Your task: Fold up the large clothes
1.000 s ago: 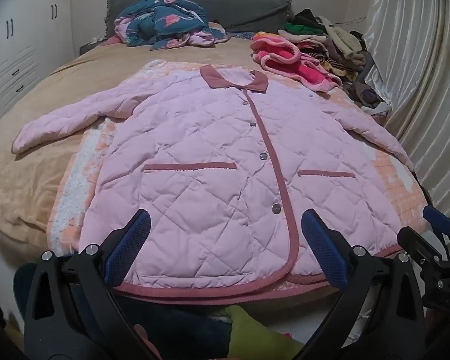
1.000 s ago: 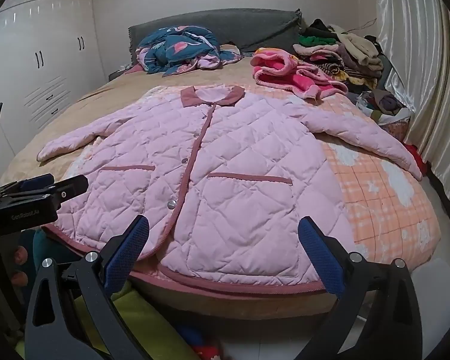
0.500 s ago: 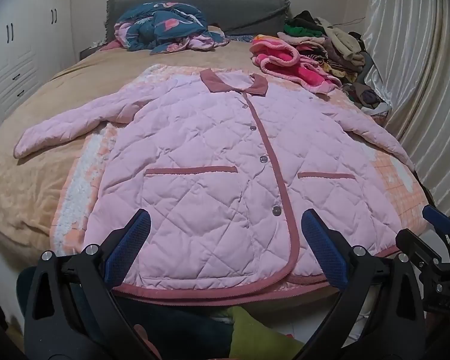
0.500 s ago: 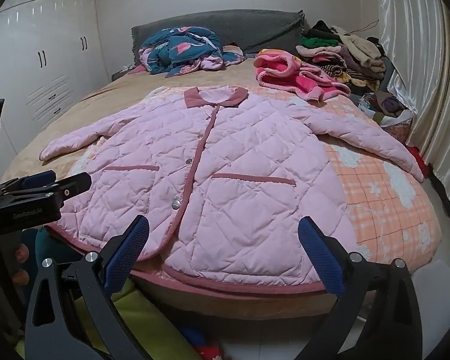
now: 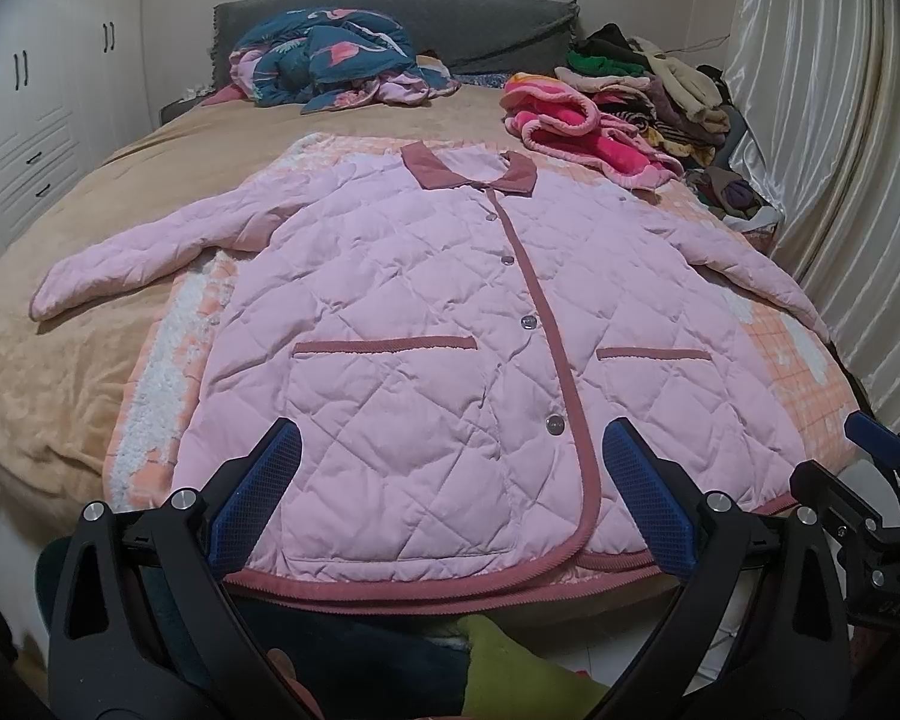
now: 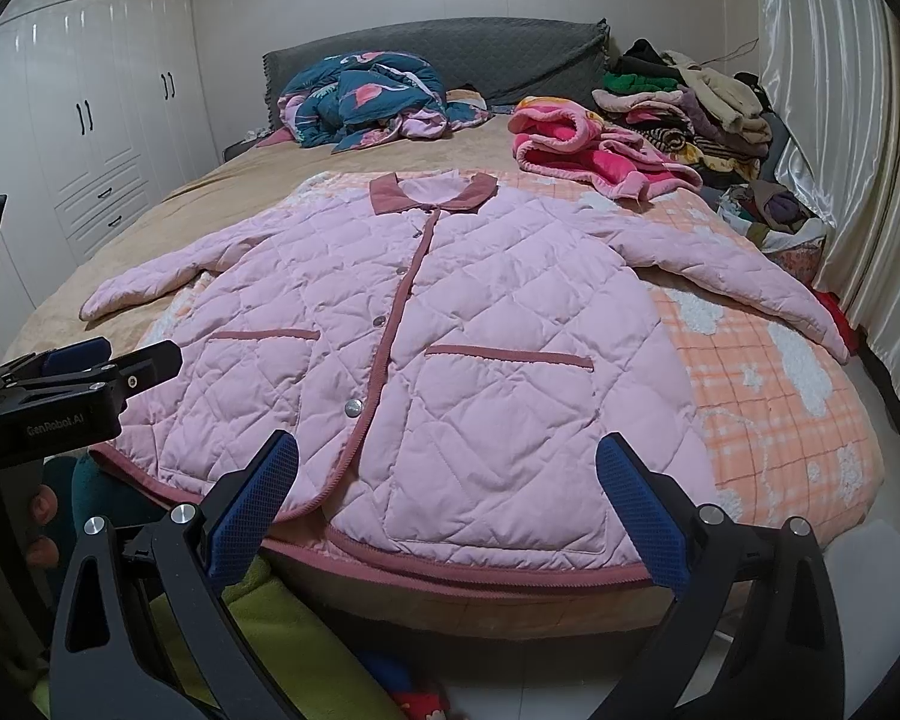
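A pink quilted jacket [image 5: 426, 324] with a dusty-rose collar, trim and two pocket bands lies flat and buttoned on the bed, sleeves spread out to both sides, hem at the near edge. The same jacket [image 6: 450, 348] fills the middle of the right wrist view. My left gripper [image 5: 450, 498] hovers open above the hem, left of the button line, nothing between its blue pads. My right gripper [image 6: 444, 498] is open too, over the hem on the right pocket side. Each gripper shows at the edge of the other's view.
The jacket rests on an orange checked blanket [image 6: 768, 408] over a tan bedspread [image 5: 48, 360]. A teal and pink quilt [image 5: 330, 60] lies bunched at the grey headboard. A pink fleece [image 6: 576, 150] and a clothes pile [image 6: 690, 102] sit far right by the curtain [image 6: 840, 150]. White wardrobes [image 6: 90, 138] stand left.
Both cameras have dipped slightly and eased toward the hem, so the jacket sits a little lower and larger in view. Both grippers stay open and the jacket has not moved.
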{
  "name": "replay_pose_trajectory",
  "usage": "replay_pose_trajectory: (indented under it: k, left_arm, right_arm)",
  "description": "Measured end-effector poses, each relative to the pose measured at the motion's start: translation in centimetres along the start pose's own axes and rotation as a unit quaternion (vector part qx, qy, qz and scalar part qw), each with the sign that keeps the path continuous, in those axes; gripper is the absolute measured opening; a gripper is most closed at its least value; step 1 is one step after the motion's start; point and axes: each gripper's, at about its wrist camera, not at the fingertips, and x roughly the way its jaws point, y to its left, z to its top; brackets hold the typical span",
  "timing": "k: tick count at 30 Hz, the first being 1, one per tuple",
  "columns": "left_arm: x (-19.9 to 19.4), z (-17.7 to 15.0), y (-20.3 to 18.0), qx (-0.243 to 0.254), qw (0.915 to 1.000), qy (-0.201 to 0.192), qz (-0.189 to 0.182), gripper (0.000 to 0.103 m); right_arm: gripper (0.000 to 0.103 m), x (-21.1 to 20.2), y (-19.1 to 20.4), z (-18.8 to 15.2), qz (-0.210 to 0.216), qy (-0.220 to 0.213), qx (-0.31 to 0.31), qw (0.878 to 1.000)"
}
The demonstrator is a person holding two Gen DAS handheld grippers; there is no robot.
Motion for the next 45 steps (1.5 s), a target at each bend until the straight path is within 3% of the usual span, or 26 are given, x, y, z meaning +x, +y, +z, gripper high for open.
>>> replay_pose_trajectory:
  k: [45]
  left_arm:
    - [-0.32,0.31,-0.3,0.005,1.0,-0.004,0.002,0.094]
  right_arm:
    - [0.099,0.49,-0.33,0.5,0.006,0.0,-0.005,1.0]
